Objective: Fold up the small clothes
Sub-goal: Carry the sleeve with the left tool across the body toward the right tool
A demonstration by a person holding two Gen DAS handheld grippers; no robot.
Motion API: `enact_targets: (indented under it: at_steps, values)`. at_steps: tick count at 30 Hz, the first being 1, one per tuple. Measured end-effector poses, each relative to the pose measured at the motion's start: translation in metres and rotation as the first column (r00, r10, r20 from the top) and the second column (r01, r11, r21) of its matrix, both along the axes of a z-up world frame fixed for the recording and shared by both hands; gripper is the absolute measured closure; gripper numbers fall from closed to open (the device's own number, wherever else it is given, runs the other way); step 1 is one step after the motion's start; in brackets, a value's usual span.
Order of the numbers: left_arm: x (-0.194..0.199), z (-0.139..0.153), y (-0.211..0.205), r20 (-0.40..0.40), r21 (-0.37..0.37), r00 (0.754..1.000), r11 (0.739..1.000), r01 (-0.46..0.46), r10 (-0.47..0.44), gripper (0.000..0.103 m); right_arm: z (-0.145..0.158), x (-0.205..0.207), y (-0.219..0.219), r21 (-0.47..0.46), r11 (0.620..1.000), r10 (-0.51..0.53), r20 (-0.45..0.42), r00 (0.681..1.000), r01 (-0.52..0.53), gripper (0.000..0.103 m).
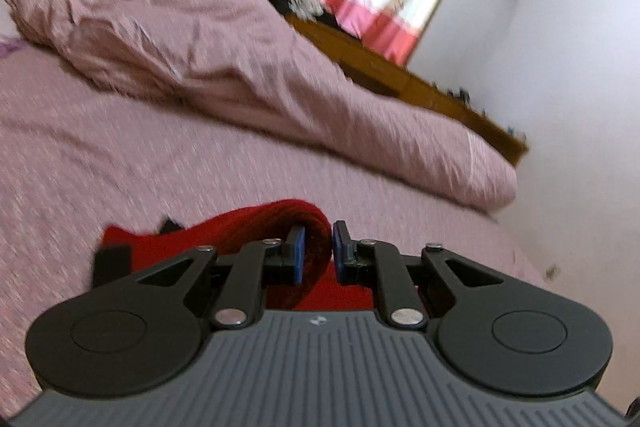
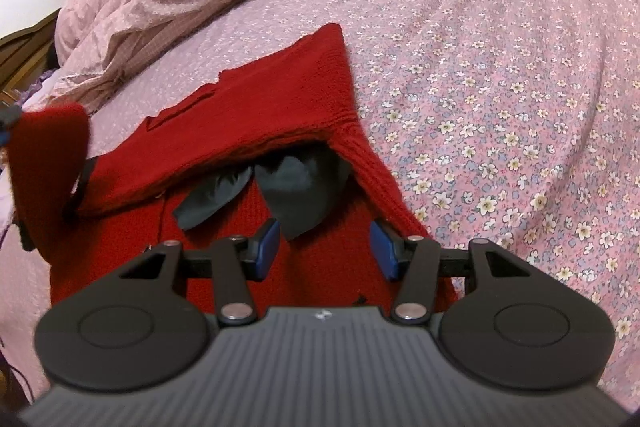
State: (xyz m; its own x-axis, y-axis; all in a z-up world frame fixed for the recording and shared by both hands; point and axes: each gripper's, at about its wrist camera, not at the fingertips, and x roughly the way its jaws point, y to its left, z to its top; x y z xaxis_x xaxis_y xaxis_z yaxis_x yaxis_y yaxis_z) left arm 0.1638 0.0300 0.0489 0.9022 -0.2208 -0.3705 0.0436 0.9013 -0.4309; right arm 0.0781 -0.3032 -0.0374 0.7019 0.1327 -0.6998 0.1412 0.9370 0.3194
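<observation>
Red knitted garment (image 2: pixel 256 115), a small sweater or cardigan, spread on the bed (image 2: pixel 500 75) near the edge closest to the person, on the flowered pink sheet; the bunched pink quilt (image 2: pixel 168 7) lies well apart from it, along the far side of the bed. One portion is already turned over the body of the garment, leaving a dark grey fabric piece (image 2: pixel 296 195) exposed at the opening beneath the turned edge; whether this is a lining or a separate item cannot be told.

Left gripper (image 1: pixel 318 251): blue pads pressed together on a thick roll of the red knit, which bulges up between and above them. The pinch sits at a hem or sleeve end, judged to be so the held portion can be carried across the garment as the next fold; blur in the left wrist view agrees with a hand in transit. In the right wrist view the same lifted red flap (image 2: pixel 50 155) appears raised at the garment's left side.

Right gripper (image 2: pixel 324 247): jaws spread, nothing between the pads, poised low over the near part of the garment. Its position is judged to steady the body of the knit, or to stand ready to receive the fold, so the cloth does not drag along with the lifted portion.
</observation>
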Motion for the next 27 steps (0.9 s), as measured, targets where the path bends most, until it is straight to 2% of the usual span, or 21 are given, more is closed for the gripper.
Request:
enact_targets:
  at_steps: [4, 9, 15, 17, 18, 20, 22, 24, 27]
  values:
    - [0.013, -0.024, -0.018, -0.056, 0.046, 0.998, 0.998, 0.038, -0.036, 0.086, 0.0, 0.0, 0.0, 0.001, 1.0, -0.003, 0.0, 1.0, 0.003, 0.051]
    - [0.021, -0.048, -0.032, -0.127, 0.064, 0.988, 0.993, 0.097, -0.089, 0.086, 0.0, -0.001, -0.001, 0.002, 1.0, -0.004, -0.001, 1.0, 0.004, 0.051]
    - [0.022, -0.064, -0.046, -0.247, 0.147, 0.958, 0.972, 0.182, -0.142, 0.083, -0.001, -0.002, 0.0, 0.0, 1.0, -0.003, -0.002, 1.0, 0.003, 0.051]
    - [0.021, -0.068, -0.048, -0.292, 0.166, 0.945, 0.965, 0.203, -0.148, 0.078, -0.001, -0.002, 0.0, 0.0, 1.0, -0.004, -0.003, 1.0, 0.004, 0.051]
    - [0.019, -0.069, -0.048, -0.311, 0.173, 0.938, 0.961, 0.215, -0.154, 0.071, -0.001, -0.002, 0.0, 0.0, 1.0, -0.004, -0.003, 1.0, 0.004, 0.051]
    - [0.014, -0.068, -0.048, -0.33, 0.18, 0.929, 0.955, 0.237, -0.169, 0.057, -0.001, -0.002, 0.0, 0.0, 1.0, -0.002, -0.002, 1.0, 0.002, 0.05]
    - [0.008, -0.066, -0.048, -0.336, 0.208, 0.927, 0.946, 0.247, -0.168, 0.035, 0.0, -0.002, 0.001, 0.0, 1.0, 0.0, 0.0, 1.0, 0.0, 0.05]
    - [0.003, -0.063, -0.048, -0.357, 0.264, 0.924, 0.934, 0.24, -0.137, 0.028, 0.001, -0.002, 0.003, 0.002, 1.0, 0.005, 0.002, 1.0, -0.005, 0.05]
    - [-0.002, -0.061, -0.042, -0.393, 0.308, 0.913, 0.92, 0.242, -0.109, 0.027, 0.003, -0.001, 0.005, 0.0, 1.0, 0.014, 0.006, 1.0, -0.014, 0.05]
